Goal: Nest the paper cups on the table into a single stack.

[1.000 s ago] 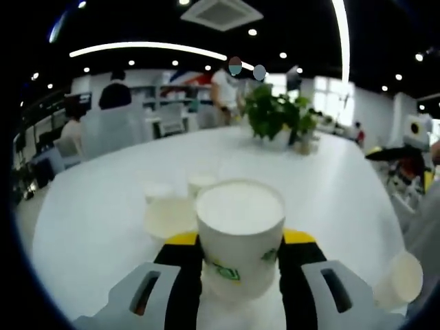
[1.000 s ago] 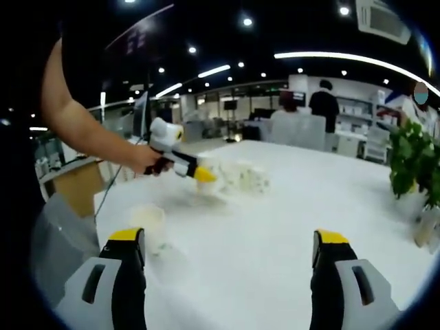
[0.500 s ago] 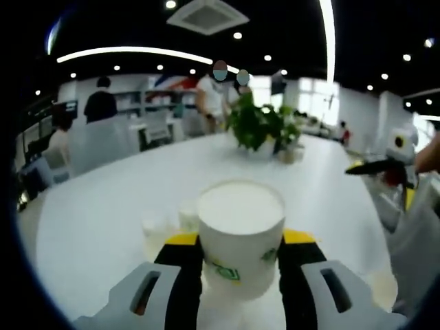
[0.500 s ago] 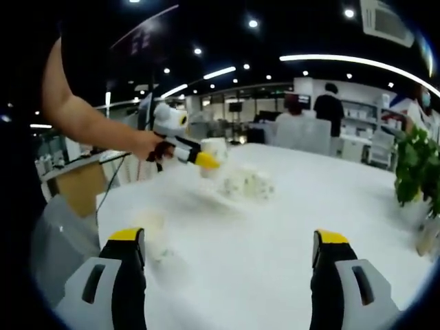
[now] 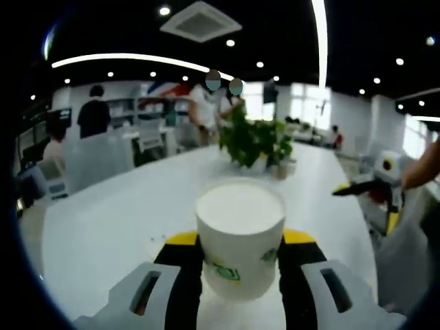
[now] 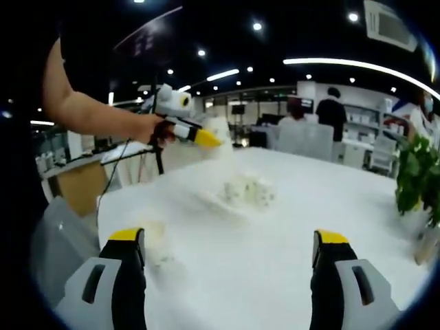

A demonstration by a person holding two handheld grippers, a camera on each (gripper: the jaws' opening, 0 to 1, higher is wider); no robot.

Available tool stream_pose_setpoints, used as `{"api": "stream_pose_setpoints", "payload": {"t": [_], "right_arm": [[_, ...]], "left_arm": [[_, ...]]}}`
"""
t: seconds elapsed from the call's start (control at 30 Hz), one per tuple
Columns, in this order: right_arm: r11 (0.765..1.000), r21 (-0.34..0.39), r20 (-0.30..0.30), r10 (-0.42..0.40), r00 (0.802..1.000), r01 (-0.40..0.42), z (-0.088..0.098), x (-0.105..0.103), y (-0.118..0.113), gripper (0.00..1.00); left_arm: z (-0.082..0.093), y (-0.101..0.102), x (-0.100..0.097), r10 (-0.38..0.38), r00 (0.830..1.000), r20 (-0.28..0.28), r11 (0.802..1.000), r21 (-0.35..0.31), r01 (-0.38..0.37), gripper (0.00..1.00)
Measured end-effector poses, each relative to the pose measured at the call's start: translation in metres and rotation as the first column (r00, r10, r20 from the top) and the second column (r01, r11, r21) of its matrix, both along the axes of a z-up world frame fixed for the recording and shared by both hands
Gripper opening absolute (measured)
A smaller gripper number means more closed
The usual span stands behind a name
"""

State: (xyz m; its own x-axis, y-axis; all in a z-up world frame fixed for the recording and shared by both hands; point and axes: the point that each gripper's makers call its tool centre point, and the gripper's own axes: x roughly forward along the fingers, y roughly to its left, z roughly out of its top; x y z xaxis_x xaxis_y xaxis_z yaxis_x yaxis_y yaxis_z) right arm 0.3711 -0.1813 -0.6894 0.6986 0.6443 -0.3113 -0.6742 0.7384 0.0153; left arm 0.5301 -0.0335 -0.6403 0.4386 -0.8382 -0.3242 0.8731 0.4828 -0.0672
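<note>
A leafy green potted plant (image 5: 256, 141) stands on the far side of a large white table (image 5: 117, 220), with people standing behind it near white shelving (image 5: 148, 113); long strip lights (image 5: 130, 60) line the dark ceiling above.

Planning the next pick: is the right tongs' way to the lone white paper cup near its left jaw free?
Probably yes. The right tongs are open and empty, and the blurred white paper cup sits on bare white table with nothing between.
</note>
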Motion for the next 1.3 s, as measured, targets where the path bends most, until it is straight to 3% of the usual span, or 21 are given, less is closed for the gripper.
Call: {"api": "stream_pose_setpoints", "payload": {"t": [0.37, 0.7, 1.03, 1.3], "right_arm": [[0.999, 0.005, 0.021, 0.038, 0.999, -0.038, 0.013, 0.003, 0.012, 0.99], [0.998, 0.023, 0.076, 0.062, 0.995, -0.064, 0.043, 0.006, 0.021, 0.95], [0.994, 0.028, 0.115, 0.104, 0.988, -0.107, 0.070, 0.007, 0.037, 0.93], [0.988, 0.029, 0.131, 0.144, 0.981, -0.149, 0.081, 0.004, 0.051, 0.90]], "left_arm": [[0.012, -0.003, -0.023, -0.055, 0.998, 0.019, 0.998, 0.029, 0.054, 0.42], [0.035, -0.011, -0.052, -0.129, 0.990, 0.047, 0.992, 0.008, 0.129, 0.42], [0.051, -0.011, -0.081, -0.155, 0.986, 0.067, 0.988, -0.015, 0.156, 0.42], [0.058, -0.006, -0.105, -0.168, 0.982, 0.090, 0.985, -0.021, 0.170, 0.42]]}}
